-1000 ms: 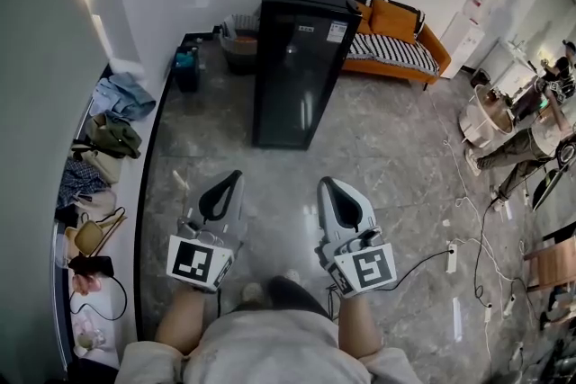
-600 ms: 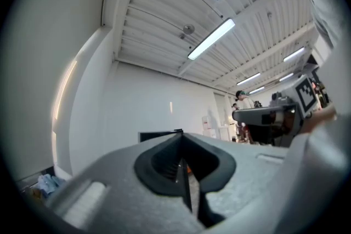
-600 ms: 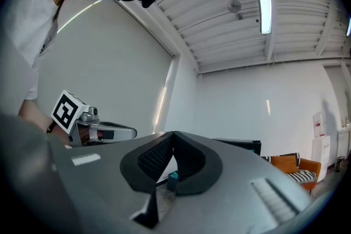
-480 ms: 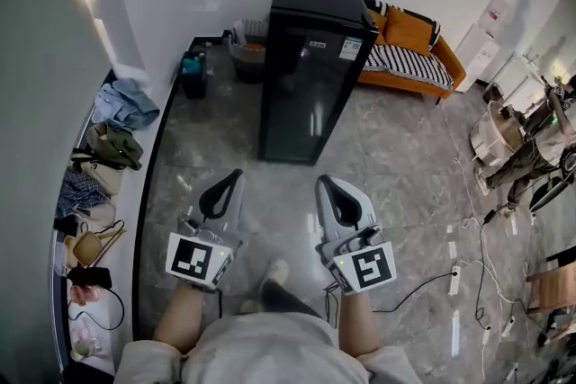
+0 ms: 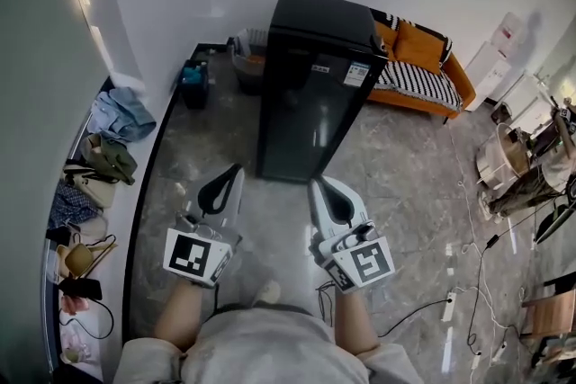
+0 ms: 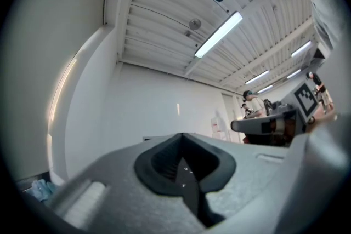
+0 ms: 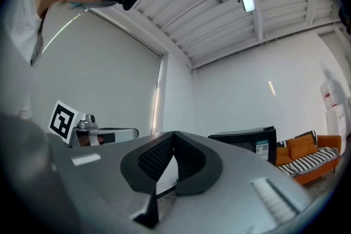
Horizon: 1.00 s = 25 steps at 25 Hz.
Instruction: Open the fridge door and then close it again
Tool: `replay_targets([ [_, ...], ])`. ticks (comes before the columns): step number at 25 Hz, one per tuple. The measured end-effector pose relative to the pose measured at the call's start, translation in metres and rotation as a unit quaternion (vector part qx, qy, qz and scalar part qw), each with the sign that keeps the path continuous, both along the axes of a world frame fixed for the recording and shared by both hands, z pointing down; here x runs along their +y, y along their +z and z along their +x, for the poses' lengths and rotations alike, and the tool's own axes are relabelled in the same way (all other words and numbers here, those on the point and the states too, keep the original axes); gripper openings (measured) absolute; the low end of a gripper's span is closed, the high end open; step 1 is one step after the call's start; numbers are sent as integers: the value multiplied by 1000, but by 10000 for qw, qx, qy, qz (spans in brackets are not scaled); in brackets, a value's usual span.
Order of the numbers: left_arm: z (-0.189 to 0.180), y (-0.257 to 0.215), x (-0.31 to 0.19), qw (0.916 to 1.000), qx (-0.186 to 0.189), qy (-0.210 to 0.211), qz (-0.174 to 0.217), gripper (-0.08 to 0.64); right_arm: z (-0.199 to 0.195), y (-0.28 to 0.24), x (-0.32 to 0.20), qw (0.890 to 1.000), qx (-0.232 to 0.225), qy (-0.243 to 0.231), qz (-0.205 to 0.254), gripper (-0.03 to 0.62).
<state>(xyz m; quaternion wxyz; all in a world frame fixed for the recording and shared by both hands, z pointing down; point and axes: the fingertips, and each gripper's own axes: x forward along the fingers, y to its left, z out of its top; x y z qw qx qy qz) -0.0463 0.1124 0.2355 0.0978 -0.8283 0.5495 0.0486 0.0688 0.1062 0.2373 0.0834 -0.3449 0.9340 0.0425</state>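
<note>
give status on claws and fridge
Left claw shut, empty. Right claw shut, empty. Fridge door closed, untouched, just ahead. Bare floor between, nothing in the way.

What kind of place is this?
Likely a workplace, perhaps a test lab: a black fridge stands alone on the polished floor, with an orange sofa beside it and a power strip lying loose.

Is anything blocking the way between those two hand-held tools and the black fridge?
Nothing visible. Only bare floor lies between the left tool, the right tool and the fridge; the bins and sofa stand off to its sides.
</note>
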Motion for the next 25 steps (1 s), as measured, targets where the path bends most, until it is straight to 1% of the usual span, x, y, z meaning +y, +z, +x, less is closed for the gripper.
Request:
replay_targets([
  [2, 2, 2, -11, 10000, -17, -69, -1, 2, -1, 5, -12, 9998, 189, -21, 34, -6],
  [4, 1, 6, -21, 9999, -45, -129, -21, 2, -4, 10, -25, 9993, 357, 64, 78, -3],
  [6, -1, 9, -28, 9999, -40, -149, -55, 2, -8, 15, -35, 9991, 403, 139, 22, -3],
  [11, -11, 11, -42, 9998, -37, -191, -74, 2, -13, 20, -55, 9994, 275, 183, -101, -3],
  [14, -19, 13, -55, 9997, -97, -178, -108, 2, -18, 21, -70, 9993, 227, 239, -164, -3],
  [18, -25, 19, -76, 9997, -48, -63, -213, 2, -25, 21, -89, 9993, 107, 318, -193, -3],
  [20, -29, 19, -89, 9997, -45, 4, -228, 2, -30, 21, -101, 9988, 121, 413, -245, -3],
  [22, -37, 19, -104, 9996, -31, 64, -259, 2, -36, 23, -114, 9980, 205, 532, -285, -3],
  [25, -51, 19, -125, 9994, -22, 161, -310, 2, -50, 21, -131, 9978, 103, 574, -302, -3],
])
